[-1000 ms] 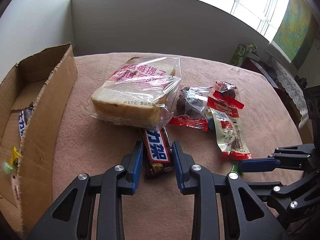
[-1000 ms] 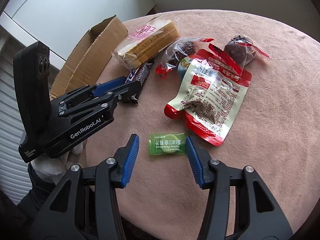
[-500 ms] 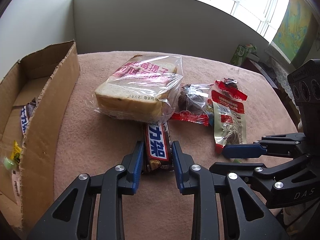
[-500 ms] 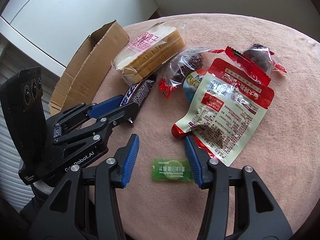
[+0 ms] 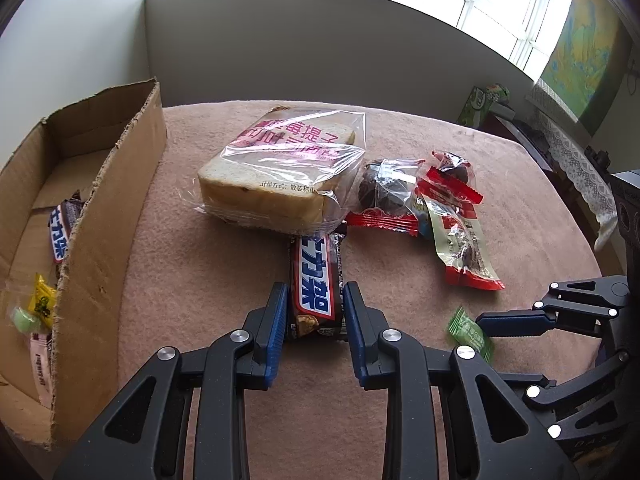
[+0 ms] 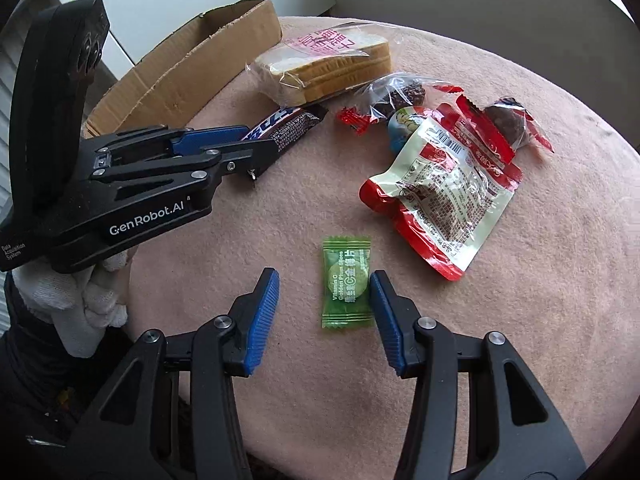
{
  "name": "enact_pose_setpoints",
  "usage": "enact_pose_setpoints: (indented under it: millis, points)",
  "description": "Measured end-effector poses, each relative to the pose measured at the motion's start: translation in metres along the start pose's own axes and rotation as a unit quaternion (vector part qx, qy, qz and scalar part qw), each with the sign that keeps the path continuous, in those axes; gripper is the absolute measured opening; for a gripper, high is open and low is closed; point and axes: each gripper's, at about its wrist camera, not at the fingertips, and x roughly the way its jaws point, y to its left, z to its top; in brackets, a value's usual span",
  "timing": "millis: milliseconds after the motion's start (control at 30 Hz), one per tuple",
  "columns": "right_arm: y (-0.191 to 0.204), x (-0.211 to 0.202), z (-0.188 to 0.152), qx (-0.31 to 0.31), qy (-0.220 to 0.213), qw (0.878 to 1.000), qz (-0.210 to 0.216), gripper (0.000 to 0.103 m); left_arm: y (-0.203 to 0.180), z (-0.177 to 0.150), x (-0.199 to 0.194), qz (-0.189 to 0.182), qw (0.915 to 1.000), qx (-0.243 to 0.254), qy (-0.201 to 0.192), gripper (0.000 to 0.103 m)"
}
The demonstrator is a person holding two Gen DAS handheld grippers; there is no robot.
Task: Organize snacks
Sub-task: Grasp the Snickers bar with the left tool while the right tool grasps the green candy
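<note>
Left tool [image 5: 315, 307] clamps glossy chocolate bar [image 5: 317, 280] — rectangular.

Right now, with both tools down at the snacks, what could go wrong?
1. The left tool grips only the near end of the chocolate bar, whose far end lies under the bread bag; lifting may drag the bag.
2. The green candy sits off-centre between the right tool's open pads, near one of them; closing may push it aside.
</note>
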Motion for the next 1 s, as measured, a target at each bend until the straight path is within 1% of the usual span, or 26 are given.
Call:
enact_pose_setpoints:
  millis: [33,67,100,133,167,200,233,333,367,400,567,700,800,1000]
  points:
    - [0.005,0.001,-0.001,-0.011,-0.001,1.0,-0.017,0.045,-0.002,0.001,0.001,0.002,1.0,0.004,0.001,0.027]
    - [0.009,0.002,-0.001,-0.024,-0.001,0.999,-0.037,0.041,-0.003,0.001,0.002,0.005,1.0,0.006,0.001,0.028]
    - [0.013,0.003,-0.002,-0.035,-0.002,0.998,-0.053,0.039,-0.002,0.002,0.003,0.004,1.0,0.002,0.003,0.028]
    - [0.016,0.003,-0.003,-0.043,-0.003,0.997,-0.062,0.039,-0.002,0.003,0.006,0.005,1.0,-0.002,0.006,0.031]
    - [0.018,0.004,-0.004,-0.045,-0.004,0.997,-0.067,0.037,-0.001,0.005,0.009,0.008,0.9999,-0.006,0.01,0.039]
    - [0.019,0.004,-0.004,-0.046,-0.004,0.996,-0.07,0.036,0.0,0.007,0.011,0.009,0.9999,-0.01,0.011,0.041]
    - [0.019,0.003,-0.004,-0.047,-0.004,0.996,-0.073,0.034,0.0,0.008,0.013,0.008,0.9998,-0.012,0.01,0.041]
    - [0.018,0.003,-0.004,-0.043,-0.006,0.996,-0.077,0.03,0.0,0.011,0.016,0.008,0.9999,-0.009,0.008,0.04]
    - [0.017,0.003,-0.004,-0.042,-0.007,0.996,-0.078,0.028,0.0,0.011,0.017,0.01,0.9999,-0.008,0.008,0.031]
    - [0.018,0.003,-0.003,-0.041,-0.008,0.996,-0.079,0.026,0.0,0.011,0.017,0.008,0.9999,-0.005,0.009,0.027]
    - [0.016,-0.002,-0.008,-0.036,-0.01,0.996,-0.08,0.024,-0.007,0.004,0.012,0.017,0.9997,0.015,0.002,0.027]
    - [0.011,-0.01,-0.02,-0.027,-0.012,0.997,-0.076,0.024,-0.01,-0.006,0.002,-0.003,0.9997,0.024,0.002,0.026]
    - [0.009,-0.016,-0.026,-0.018,-0.016,0.997,-0.075,0.023,-0.011,-0.015,-0.003,-0.001,0.9995,0.032,-0.003,0.027]
    - [0.007,-0.026,-0.03,-0.003,-0.027,0.997,-0.077,0.023,0.001,-0.018,-0.013,-0.013,0.9997,0.019,-0.012,0.027]
